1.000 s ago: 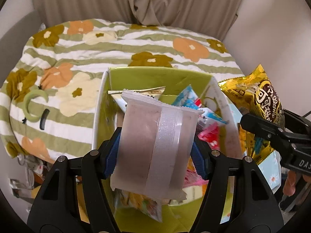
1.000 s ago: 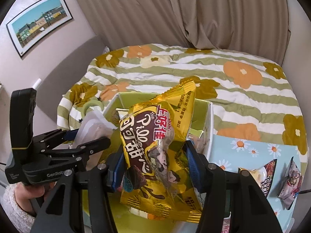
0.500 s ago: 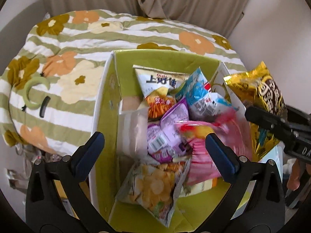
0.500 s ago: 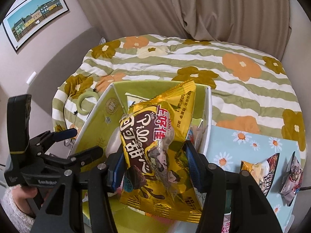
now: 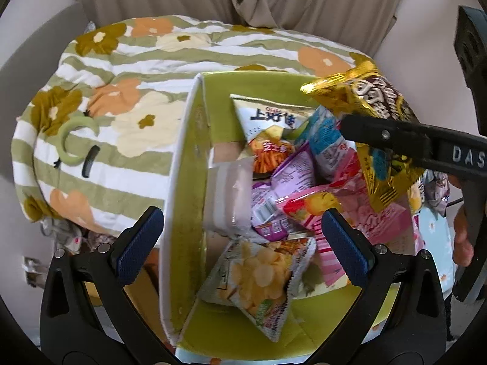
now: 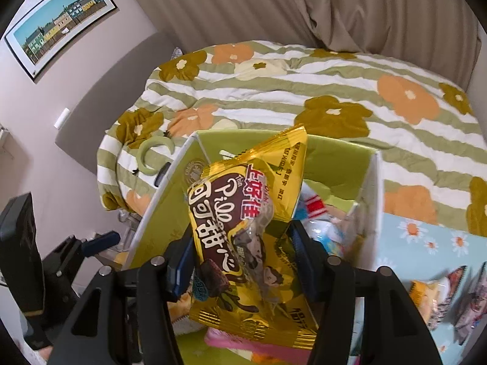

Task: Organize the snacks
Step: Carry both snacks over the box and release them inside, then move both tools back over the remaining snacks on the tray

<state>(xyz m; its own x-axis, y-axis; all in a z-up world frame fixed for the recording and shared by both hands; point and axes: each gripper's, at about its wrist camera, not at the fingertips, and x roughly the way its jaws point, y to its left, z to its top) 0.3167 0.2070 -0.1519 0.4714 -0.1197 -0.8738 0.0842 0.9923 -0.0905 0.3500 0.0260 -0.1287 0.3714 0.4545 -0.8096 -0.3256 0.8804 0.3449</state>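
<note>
A green-lined box point(image 5: 194, 140) with white outer walls holds several snack bags. A pale translucent packet point(image 5: 226, 194) lies inside against its left wall. My left gripper point(image 5: 240, 243) is open and empty above the box's near end. My right gripper point(image 6: 243, 261) is shut on a yellow chocolate snack bag point(image 6: 243, 231) and holds it over the box point(image 6: 170, 206). The same bag point(image 5: 377, 140) shows at the right in the left wrist view, clamped by the right gripper's fingers point(image 5: 395, 138).
The box stands beside a bed with a striped floral quilt point(image 5: 121, 97). A green crescent toy point(image 5: 76, 140) lies on the quilt. More snack packets point(image 6: 450, 292) lie on a light blue daisy cloth point(image 6: 426, 243) at the right. A framed picture point(image 6: 57, 21) hangs on the wall.
My left gripper has opened and let the pale packet drop into the box, then pulled back. My right gripper has carried the yellow bag further over the box.
</note>
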